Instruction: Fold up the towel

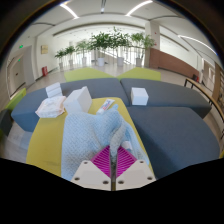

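Observation:
A pale grey-white towel [92, 135] hangs bunched from my gripper [112, 158], lifted over the yellow and grey sofa seat. The fingers are closed together with their magenta pads [102, 160] pressed on a fold of the towel that runs up between them. The towel's bulk drapes to the left of the fingers and ahead of them, with a raised corner beyond the fingertips. What lies under the towel is hidden.
The seat is a grey cushioned surface [170, 130] with a yellow section [45, 140]. A white box [139, 96] sits beyond on the right, white boxes [62, 101] on the left. Potted plants [110, 42] stand far behind.

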Demonstrator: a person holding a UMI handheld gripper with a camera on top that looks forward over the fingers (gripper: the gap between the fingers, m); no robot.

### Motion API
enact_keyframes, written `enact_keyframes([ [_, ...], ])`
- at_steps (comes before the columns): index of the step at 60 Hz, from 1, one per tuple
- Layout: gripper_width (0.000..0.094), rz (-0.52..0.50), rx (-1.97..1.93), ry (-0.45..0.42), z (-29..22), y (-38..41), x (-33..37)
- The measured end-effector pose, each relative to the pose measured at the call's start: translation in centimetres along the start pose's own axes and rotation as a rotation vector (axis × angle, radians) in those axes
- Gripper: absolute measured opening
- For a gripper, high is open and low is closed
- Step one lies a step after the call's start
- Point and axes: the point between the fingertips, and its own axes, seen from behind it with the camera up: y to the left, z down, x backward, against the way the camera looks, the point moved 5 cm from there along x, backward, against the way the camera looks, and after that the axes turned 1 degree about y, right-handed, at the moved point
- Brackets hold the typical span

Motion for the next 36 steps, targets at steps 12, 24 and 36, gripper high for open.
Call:
enact_keyframes([
  [12, 0.0682, -0.015, -0.056, -0.054, -2.3, -1.0, 3.8],
  [24, 0.0837, -0.048, 0.019, -0.142, -5.2, -1.5, 12.8],
  [36, 0.0834, -0.088, 0.056, -0.191, -3.8, 0.8, 22.2],
])
